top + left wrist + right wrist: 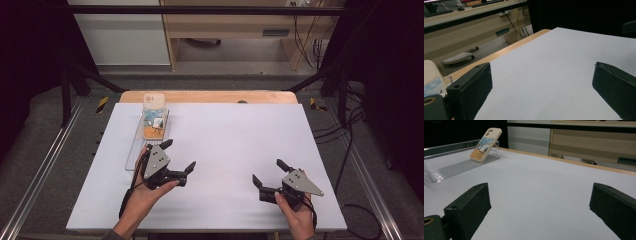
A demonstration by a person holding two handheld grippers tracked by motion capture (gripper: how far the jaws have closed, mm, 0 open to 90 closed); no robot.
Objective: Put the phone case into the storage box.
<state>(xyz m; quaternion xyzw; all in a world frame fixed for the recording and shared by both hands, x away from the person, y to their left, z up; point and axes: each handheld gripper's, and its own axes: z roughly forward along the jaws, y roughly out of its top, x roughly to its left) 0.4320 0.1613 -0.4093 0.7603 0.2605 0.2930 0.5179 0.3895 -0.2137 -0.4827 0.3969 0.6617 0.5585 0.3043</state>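
In the high view, the left gripper (179, 155) sat at lower left of centre, held in the person's left hand (145, 192), its jaws spread wide and empty. The right gripper (268, 172) sat at lower right in the right hand (295, 210), jaws also wide apart, holding nothing. Both hovered over a pale white sheet (225, 140) covering a wooden table (210, 96), whose bare edge showed along the far side. Beyond it were a grey floor, light wooden furniture (240, 25) and black framing at the frame's edges. At upper left of the sheet, just beyond the left gripper, a clear plastic stand (137, 145) held a phone (154, 116) in a cream case with a painted back, propped tilted, camera end up.
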